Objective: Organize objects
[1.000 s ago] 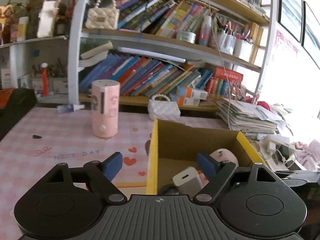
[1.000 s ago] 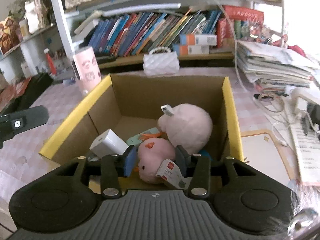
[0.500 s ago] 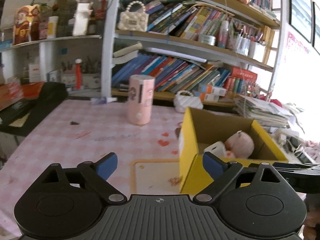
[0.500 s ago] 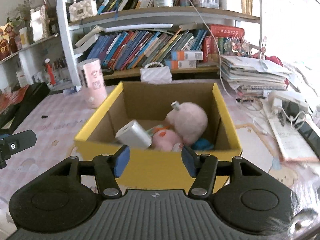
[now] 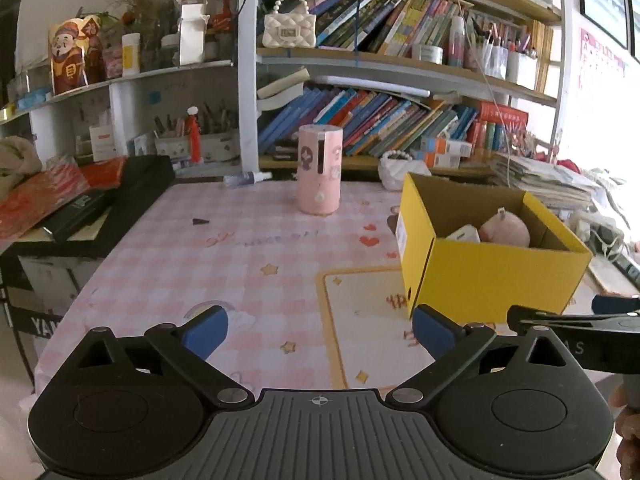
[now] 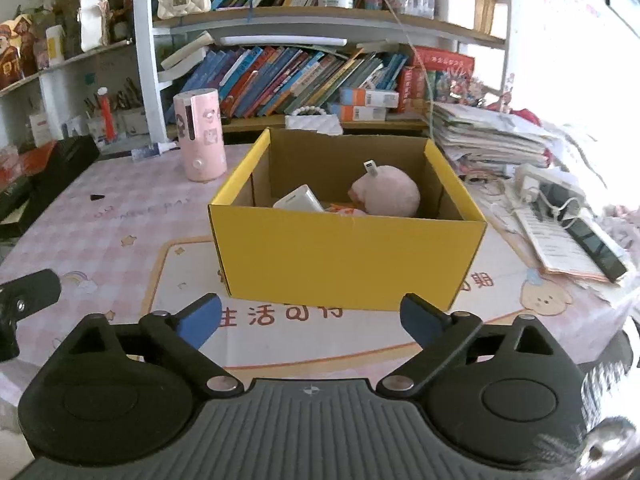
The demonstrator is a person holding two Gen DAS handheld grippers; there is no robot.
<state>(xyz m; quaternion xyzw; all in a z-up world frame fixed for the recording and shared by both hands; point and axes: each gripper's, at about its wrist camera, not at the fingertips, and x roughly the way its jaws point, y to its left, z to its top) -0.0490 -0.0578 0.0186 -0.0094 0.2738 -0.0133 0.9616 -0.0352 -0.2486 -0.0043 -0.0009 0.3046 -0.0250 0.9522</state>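
Observation:
A yellow cardboard box (image 6: 348, 256) stands on the pink checked table; it also shows at the right in the left wrist view (image 5: 492, 276). Inside lie a pink plush toy (image 6: 386, 196), a white charger block (image 6: 299, 199) and a smaller pink toy (image 6: 348, 211), mostly hidden by the front wall. My right gripper (image 6: 311, 322) is open and empty, in front of the box and apart from it. My left gripper (image 5: 320, 330) is open and empty over the table, left of the box.
A pink cylinder (image 5: 320, 170) stands behind the box near a white purse (image 5: 402, 164). A bookshelf (image 5: 380, 80) lines the back. Stacked papers, cables and a phone (image 6: 560, 200) crowd the right side. Black cases (image 5: 92, 200) lie at the left edge.
Both grippers pulled back and away from the box. The right gripper let go of the small pink toy into the box and opened wide. The left gripper moved left.

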